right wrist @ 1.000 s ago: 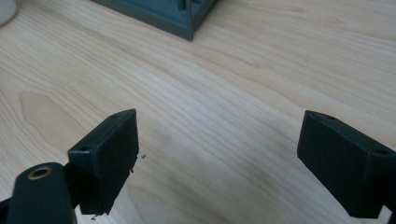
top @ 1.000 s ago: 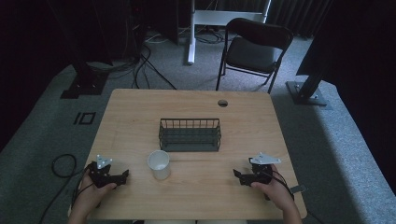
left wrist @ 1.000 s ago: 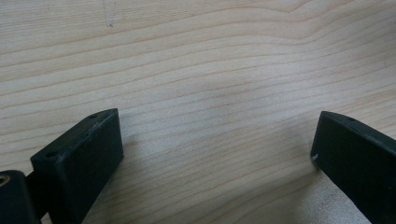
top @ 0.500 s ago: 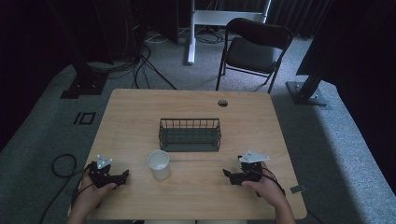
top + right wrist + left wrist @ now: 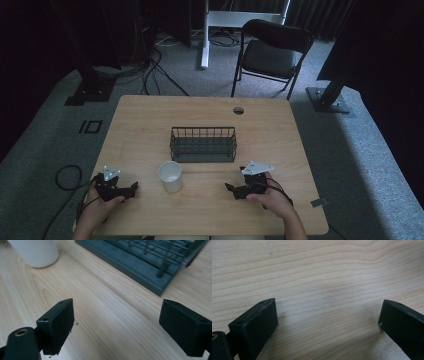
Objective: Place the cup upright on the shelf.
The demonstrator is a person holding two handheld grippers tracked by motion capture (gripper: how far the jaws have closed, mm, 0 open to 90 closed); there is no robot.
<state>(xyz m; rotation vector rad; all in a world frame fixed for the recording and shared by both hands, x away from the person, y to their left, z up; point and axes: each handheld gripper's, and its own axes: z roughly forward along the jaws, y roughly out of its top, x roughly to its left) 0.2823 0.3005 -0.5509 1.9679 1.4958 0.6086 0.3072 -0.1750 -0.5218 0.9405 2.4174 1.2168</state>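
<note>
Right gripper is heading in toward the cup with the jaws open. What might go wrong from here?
1. The white cup stands upright and unsupported; the open right gripper approaching low from its side might knock it over or push it toward the left gripper.
2. The wire basket sits close behind the cup, so a wide swing may clip its front edge.
3. The right gripper's cable loops by the hand and could drag on the table.
</note>
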